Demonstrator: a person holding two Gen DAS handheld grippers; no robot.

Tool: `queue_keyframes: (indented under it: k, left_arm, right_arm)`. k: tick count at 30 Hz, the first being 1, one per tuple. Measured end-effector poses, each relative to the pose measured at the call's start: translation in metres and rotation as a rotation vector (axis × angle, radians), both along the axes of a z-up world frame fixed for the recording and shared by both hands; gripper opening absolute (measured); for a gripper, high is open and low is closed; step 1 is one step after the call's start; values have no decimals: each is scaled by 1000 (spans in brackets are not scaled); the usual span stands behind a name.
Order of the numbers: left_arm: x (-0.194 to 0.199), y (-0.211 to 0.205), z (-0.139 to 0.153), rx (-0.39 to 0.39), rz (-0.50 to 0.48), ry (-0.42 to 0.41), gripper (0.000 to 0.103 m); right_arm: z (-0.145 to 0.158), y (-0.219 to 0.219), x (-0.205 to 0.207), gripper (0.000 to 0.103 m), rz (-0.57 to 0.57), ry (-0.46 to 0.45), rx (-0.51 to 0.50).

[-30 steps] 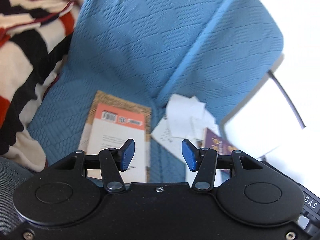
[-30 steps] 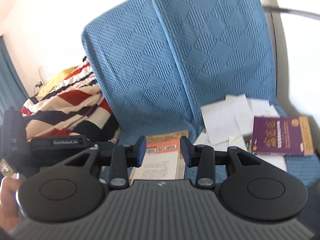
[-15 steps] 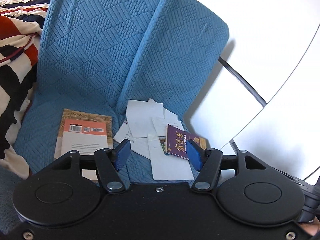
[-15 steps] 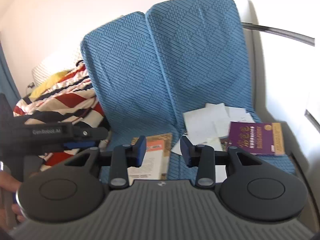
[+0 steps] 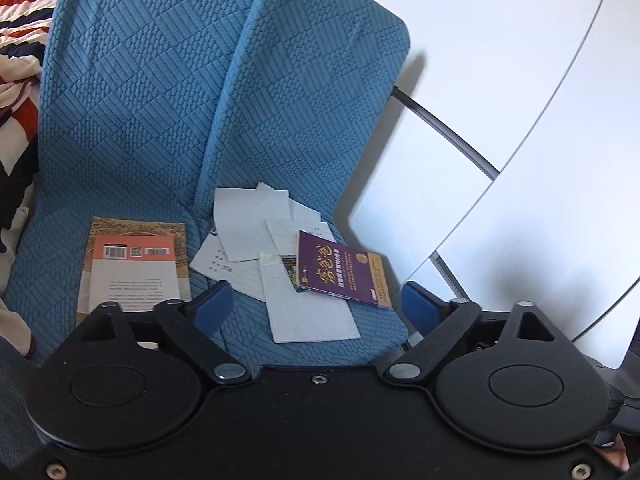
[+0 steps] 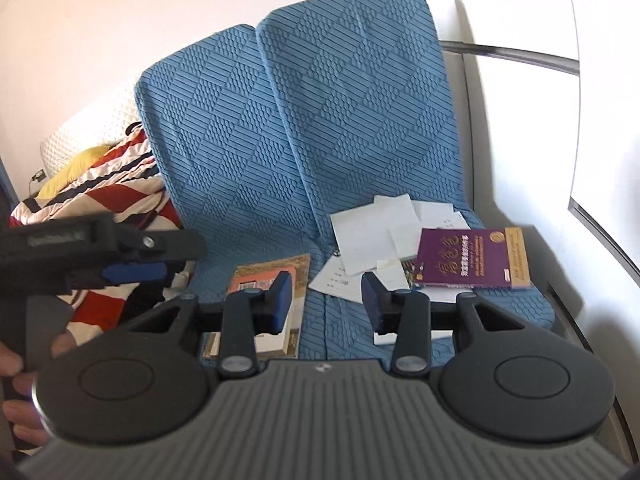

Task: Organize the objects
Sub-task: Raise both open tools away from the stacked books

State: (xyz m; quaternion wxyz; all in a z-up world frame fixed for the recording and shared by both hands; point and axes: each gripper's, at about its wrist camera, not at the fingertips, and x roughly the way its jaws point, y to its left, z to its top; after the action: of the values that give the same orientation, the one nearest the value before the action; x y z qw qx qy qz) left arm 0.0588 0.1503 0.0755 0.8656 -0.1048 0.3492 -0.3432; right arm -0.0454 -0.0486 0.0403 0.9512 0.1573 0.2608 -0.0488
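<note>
Two blue seat cushions hold the clutter. An orange and tan book (image 5: 134, 264) lies face down on the left seat (image 5: 52, 280). On the right seat lie loose white papers (image 5: 248, 228) with a purple book (image 5: 340, 272) on top of them. My left gripper (image 5: 316, 310) hangs in front of the seats, its jaws opening wide with nothing between them. My right gripper (image 6: 326, 302) is half open and empty, above the gap between the orange book (image 6: 256, 278) and the papers (image 6: 368, 232). The purple book (image 6: 468, 258) lies to its right. The left gripper's fingers (image 6: 132, 271) show at the left edge.
A red, black and cream striped blanket (image 6: 112, 184) is heaped left of the seats, with a white pillow behind it. Tall blue backrests (image 5: 132, 92) rise behind the seats. A white wall with a dark rail (image 5: 440, 128) closes the right side. A hand (image 6: 12, 360) holds the left gripper.
The left gripper swung right and pulled back from the orange book, so both books now show, and its jaws spread wide. The right gripper shifted; the left gripper now shows beside it.
</note>
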Motion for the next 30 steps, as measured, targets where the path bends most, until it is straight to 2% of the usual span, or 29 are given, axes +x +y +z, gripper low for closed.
queue_keyframes:
  k: [2,4,6,8,14,30]
  left_arm:
    - [-6,-4,3,-7,-15,-16,102]
    - [-10,-9,5,-1,-25,-38,102]
    - [-13,-15,5,5,-31,-50,102]
    - [-13,-20,4,2,-39,-51,102]
    - [-7,-36,-5,-9,-71,-29,102]
    - [16,-88,-30,27,-117,-6,102]
  right_arm:
    - [-1,-3,-5,43,-14,0,-8]
    - [-2,-6,-8,56,-31,-1,-11]
    - [-3,-10,-9,85,-48,-4,-9]
    - [-6,-13,-9,91,-67,-4,-20]
    - [-16,-22,-5,91,-101,17,8]
    - [-48,-63,9,91,-202,37,61]
